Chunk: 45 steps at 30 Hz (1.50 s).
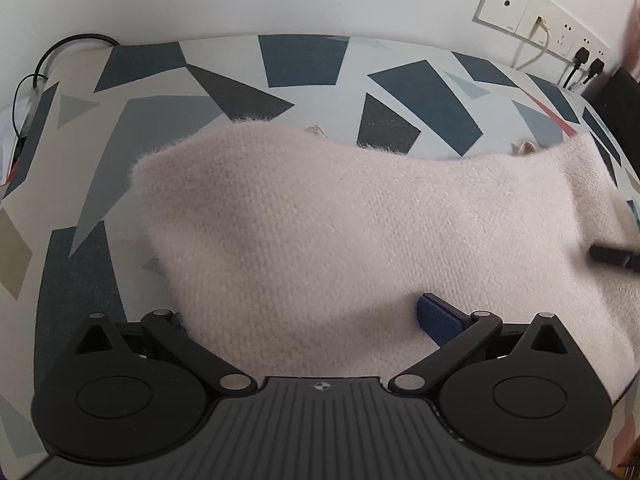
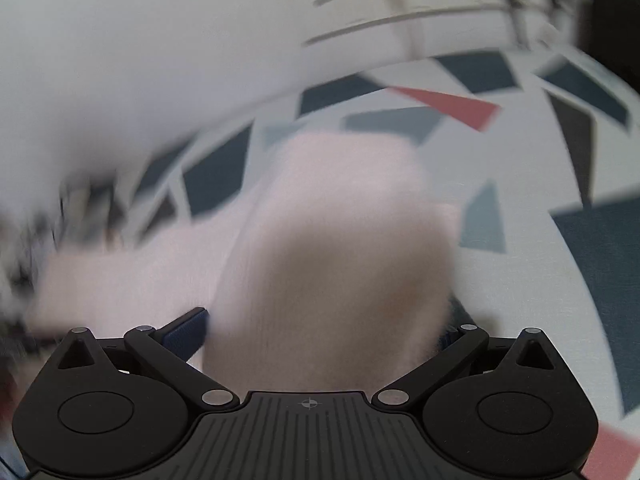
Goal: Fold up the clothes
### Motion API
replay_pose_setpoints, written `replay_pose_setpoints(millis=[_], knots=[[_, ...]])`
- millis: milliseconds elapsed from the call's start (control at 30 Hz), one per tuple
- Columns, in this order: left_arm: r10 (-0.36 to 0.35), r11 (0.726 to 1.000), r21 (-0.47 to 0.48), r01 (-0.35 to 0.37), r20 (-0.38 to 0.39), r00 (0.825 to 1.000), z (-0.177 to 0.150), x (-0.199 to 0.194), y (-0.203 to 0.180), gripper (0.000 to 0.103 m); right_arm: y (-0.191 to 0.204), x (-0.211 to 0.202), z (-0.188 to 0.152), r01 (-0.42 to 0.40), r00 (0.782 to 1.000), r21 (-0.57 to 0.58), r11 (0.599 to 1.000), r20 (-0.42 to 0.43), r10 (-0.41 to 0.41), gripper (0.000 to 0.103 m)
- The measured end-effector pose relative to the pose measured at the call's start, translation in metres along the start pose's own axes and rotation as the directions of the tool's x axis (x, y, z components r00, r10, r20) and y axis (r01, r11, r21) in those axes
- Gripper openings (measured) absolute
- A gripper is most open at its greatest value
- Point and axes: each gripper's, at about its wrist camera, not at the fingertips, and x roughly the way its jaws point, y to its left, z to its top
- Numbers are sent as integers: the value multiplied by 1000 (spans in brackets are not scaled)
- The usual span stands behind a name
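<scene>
A fuzzy pale pink knit sweater (image 1: 320, 216) lies on a table covered with a geometric-patterned cloth (image 1: 160, 80). My left gripper (image 1: 304, 320) has its fingers spread wide, with sweater fabric draped between them; one blue pad (image 1: 436, 320) shows, the other is hidden under the knit. The right gripper's black fingertip (image 1: 612, 256) shows at the right edge of the left wrist view. In the blurred right wrist view, my right gripper (image 2: 324, 328) also has its jaws wide, with a bunch of the sweater (image 2: 336, 240) between them.
A white wall with a socket strip (image 1: 540, 24) and plugged cables stands behind the table. A black cable (image 1: 48, 64) hangs off the far left corner. A dark object (image 1: 616, 92) sits at the far right.
</scene>
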Motion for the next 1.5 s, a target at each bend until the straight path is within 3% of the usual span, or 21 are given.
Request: replay_pose_setpoints(millis=[67, 233, 433, 1367, 1400, 1433, 1467, 1500], knots=[[-2, 1000, 2, 2, 4, 1000, -1, -1, 0, 103, 14, 5, 1, 53, 998, -98, 994, -22, -56, 102], [-5, 1000, 3, 5, 7, 1000, -1, -1, 1, 103, -3, 2, 7, 6, 1000, 33, 999, -10, -6, 102], [2, 1000, -5, -2, 8, 1000, 0, -1, -1, 103, 13, 7, 8, 80, 997, -46, 996, -13, -81, 102], [30, 1000, -12, -29, 88, 996, -11, -3, -8, 102, 23, 15, 14, 124, 992, -44, 991, -28, -126, 102], [14, 1000, -3, -14, 92, 996, -12, -5, -10, 95, 24, 16, 16, 125, 991, -41, 991, -42, -127, 102], [-1, 1000, 5, 1, 95, 995, -13, -7, -12, 82, 27, 16, 18, 120, 991, -44, 992, -51, -122, 94], [-17, 1000, 14, 16, 99, 995, -13, -9, -14, 73, 30, 14, 18, 102, 993, -50, 993, -54, -105, 78], [-33, 999, 23, 31, 103, 994, -14, -11, -16, 57, 34, 12, 18, 80, 995, -52, 995, -57, -83, 69]])
